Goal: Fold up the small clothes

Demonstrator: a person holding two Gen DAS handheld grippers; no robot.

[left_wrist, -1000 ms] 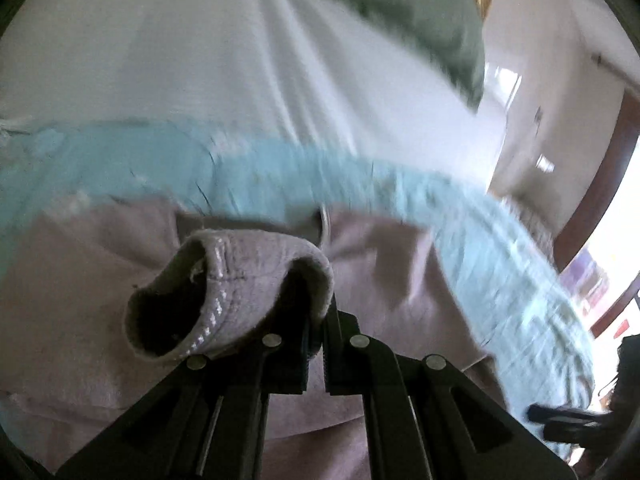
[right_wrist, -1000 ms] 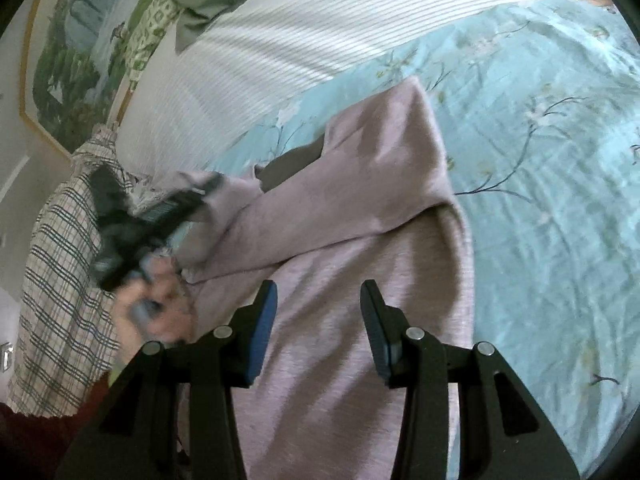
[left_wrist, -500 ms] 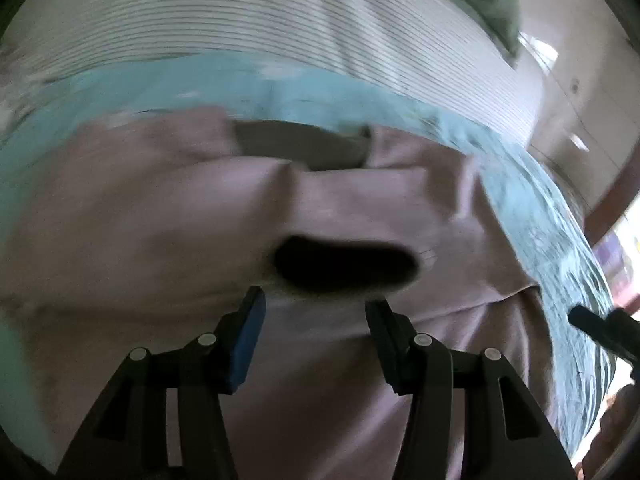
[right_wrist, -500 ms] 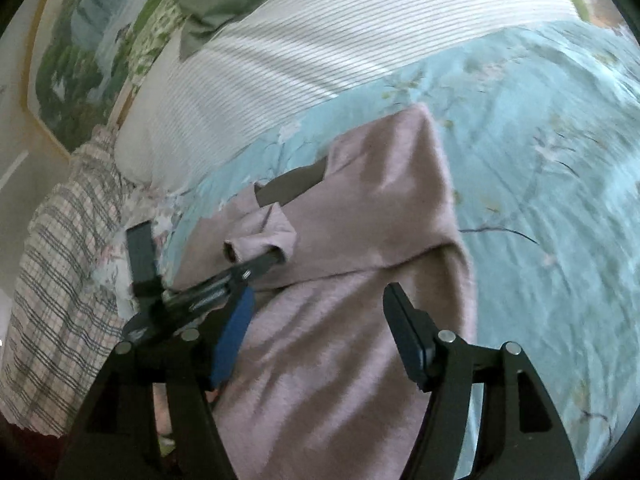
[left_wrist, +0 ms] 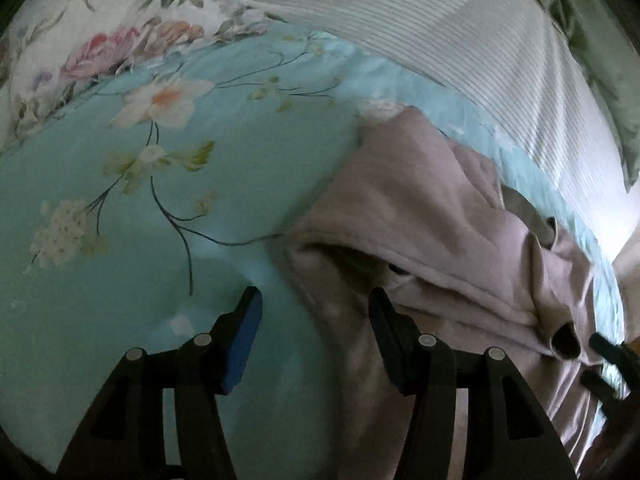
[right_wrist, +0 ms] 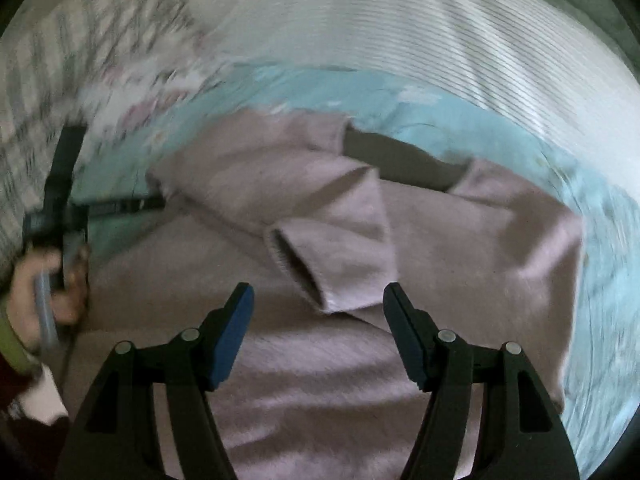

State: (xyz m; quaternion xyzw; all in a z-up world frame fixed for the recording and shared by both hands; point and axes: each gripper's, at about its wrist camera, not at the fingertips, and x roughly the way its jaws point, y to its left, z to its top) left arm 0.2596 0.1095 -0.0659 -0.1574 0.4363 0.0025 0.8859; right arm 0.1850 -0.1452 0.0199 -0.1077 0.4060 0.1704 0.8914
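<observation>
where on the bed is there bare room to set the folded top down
Free: the turquoise floral sheet beside the pink sweater, bordered by the rose-print pillow and the striped white bedding. Crowded: the sweater's far side, a narrow sheet strip against the striped bedding.

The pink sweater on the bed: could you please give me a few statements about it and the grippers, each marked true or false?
1. The pink sweater lies on a turquoise floral sheet. True.
2. The right gripper is clamped on the sleeve cuff. False: its jaws stand open, empty.
3. One sleeve is folded across the sweater's body. True.
4. The left gripper holds the cuff. False: it is open, over the sweater's edge.
</observation>
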